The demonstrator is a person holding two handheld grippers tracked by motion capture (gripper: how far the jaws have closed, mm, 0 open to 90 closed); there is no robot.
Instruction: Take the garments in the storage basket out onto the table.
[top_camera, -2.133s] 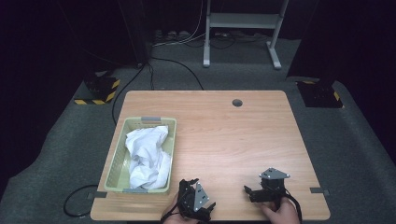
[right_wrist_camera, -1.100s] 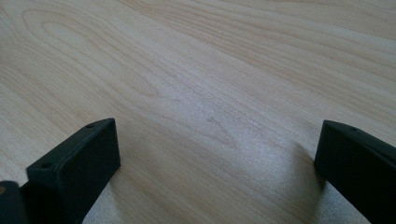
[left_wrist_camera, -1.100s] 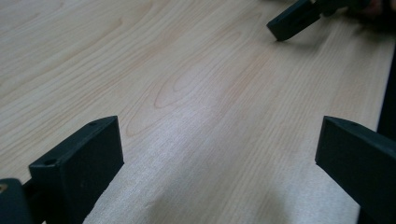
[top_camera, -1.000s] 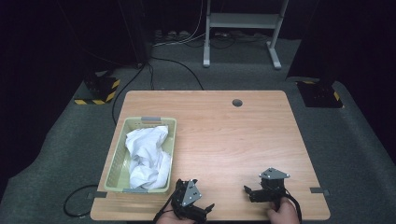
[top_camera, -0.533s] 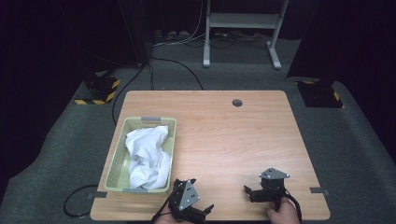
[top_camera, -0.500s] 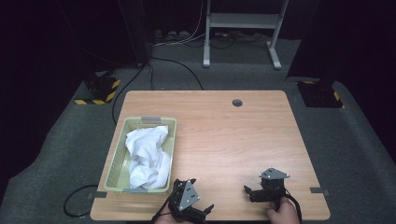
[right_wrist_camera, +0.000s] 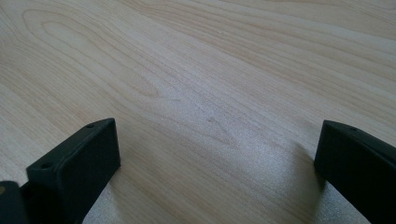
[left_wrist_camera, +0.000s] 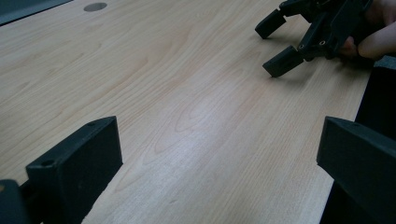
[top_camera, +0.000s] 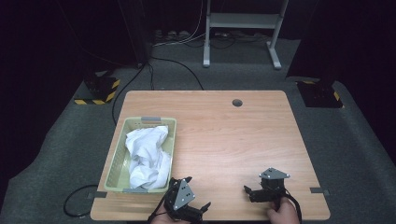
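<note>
Inspection at this moment found both grippers low at the near edge of the surface (top_camera: 219, 135), fingers released and grasping nothing. Left gripper (top_camera: 196, 193) sat just beside the near right corner of the green basket (top_camera: 117, 158); its own view showed wide-apart fingers (left_wrist_camera: 77, 156) over bare wood, w/ the right gripper (left_wrist_camera: 280, 42) farther off across the surface. Right gripper (top_camera: 250, 192) rested well apart from the basket, held by a hand (top_camera: 282, 215); its own view showed fingers (right_wrist_camera: 74, 158) spread over bare wood. Nearest thing to the work: white cloth (top_camera: 147, 156), crumpled, lying inside the basket and rising above its rim. Risks, as judged: cloth is soft and bulky, so a shallow pinch could take one fold only and let the rest drag over the rim; basket is light, so a pull on the cloth could tip or slide it toward the edge; left gripper close to basket corner, so a quick swing could knock it. Cables trailing near the edge could snag. Vs. the frame approx. 2 s prior: left gripper had drawn back nearer the edge and rolled, plate now tilted; right gripper, basket and cloth unchanged.
</note>
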